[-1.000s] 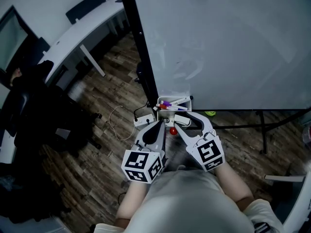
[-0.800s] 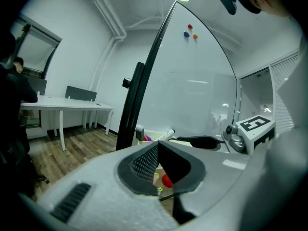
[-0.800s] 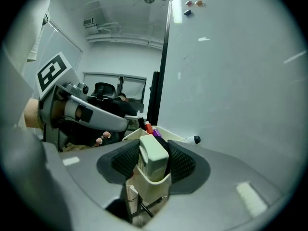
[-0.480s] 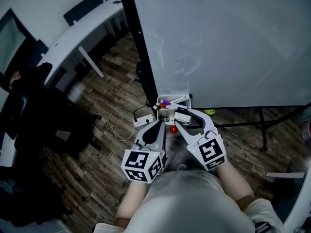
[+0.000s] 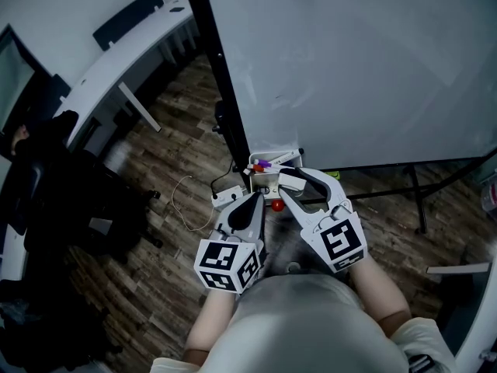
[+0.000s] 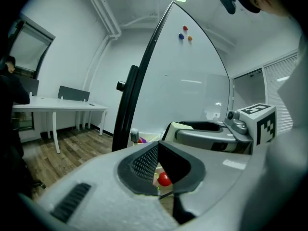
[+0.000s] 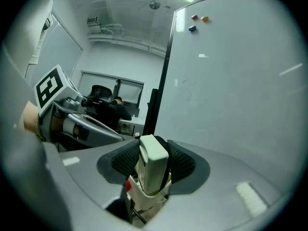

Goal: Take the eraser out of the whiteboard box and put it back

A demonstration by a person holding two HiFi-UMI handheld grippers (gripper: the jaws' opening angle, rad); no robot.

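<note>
The cream eraser (image 7: 154,170) stands upright between the meshed pads of my right gripper (image 7: 153,150), which is shut on it. It hangs just above the white whiteboard box (image 7: 143,201). In the head view the box (image 5: 266,179) sits at the whiteboard's lower left corner with coloured markers (image 5: 264,164) in it. The right gripper (image 5: 284,183) holds the eraser (image 5: 290,181) at the box's right side. My left gripper (image 5: 254,200) hovers just in front of the box, shut and holding nothing. Past its joined tips (image 6: 157,150) a small red ball (image 6: 164,179) shows.
The whiteboard (image 5: 365,68) fills the upper right, edged by a black frame post (image 5: 219,84). Its stand legs (image 5: 411,196) cross the wooden floor at the right. A white desk (image 5: 128,64) and dark chairs (image 5: 54,193) stand at the left. A loose cable (image 5: 190,200) lies on the floor.
My right gripper has risen a little with the eraser in it, lifting the eraser above the box. The left gripper has stayed where it was.
</note>
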